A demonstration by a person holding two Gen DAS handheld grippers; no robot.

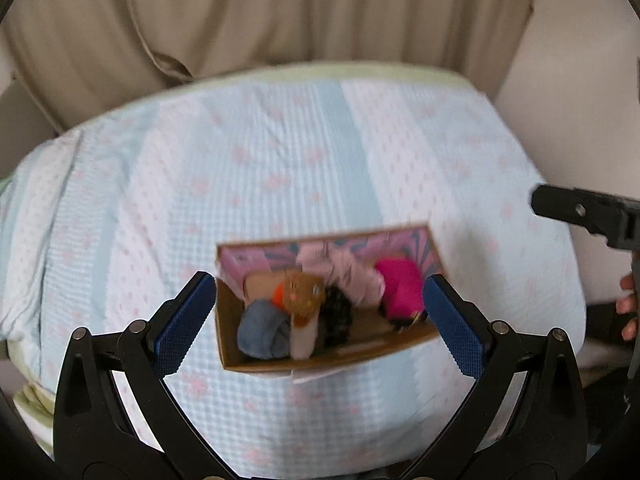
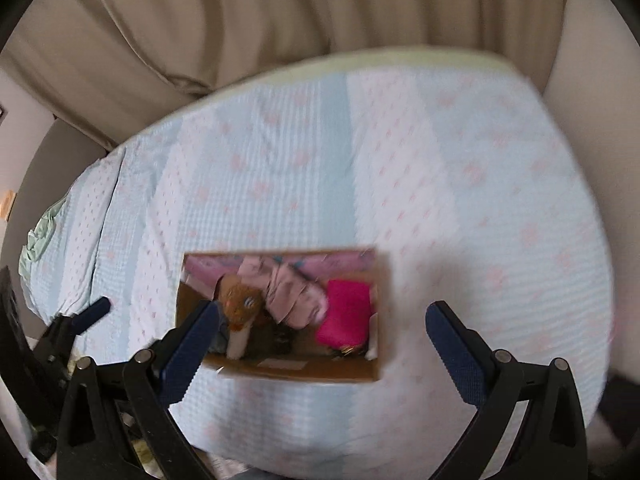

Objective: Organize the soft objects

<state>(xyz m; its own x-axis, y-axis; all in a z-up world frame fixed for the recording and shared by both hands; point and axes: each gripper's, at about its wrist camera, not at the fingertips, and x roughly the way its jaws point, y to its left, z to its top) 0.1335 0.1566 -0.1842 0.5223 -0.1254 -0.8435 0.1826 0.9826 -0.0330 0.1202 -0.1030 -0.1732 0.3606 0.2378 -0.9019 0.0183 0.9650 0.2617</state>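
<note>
both grippers: left gripper [image 1: 320,312] and right gripper [image 2: 322,332] hang above the bed with jaws spread wide, holding nothing.
box: cardboard box [image 1: 256,362] sits on the bedspread [image 1: 280,152], toward its near edge, open side up so things drop in.
contents: soft objects packed inside, pink roll [image 1: 400,288] right, blue roll [image 1: 262,330] near left, plush toy [image 1: 302,292] between.
progress: likely almost done, since nothing loose lies on the cover.
</note>
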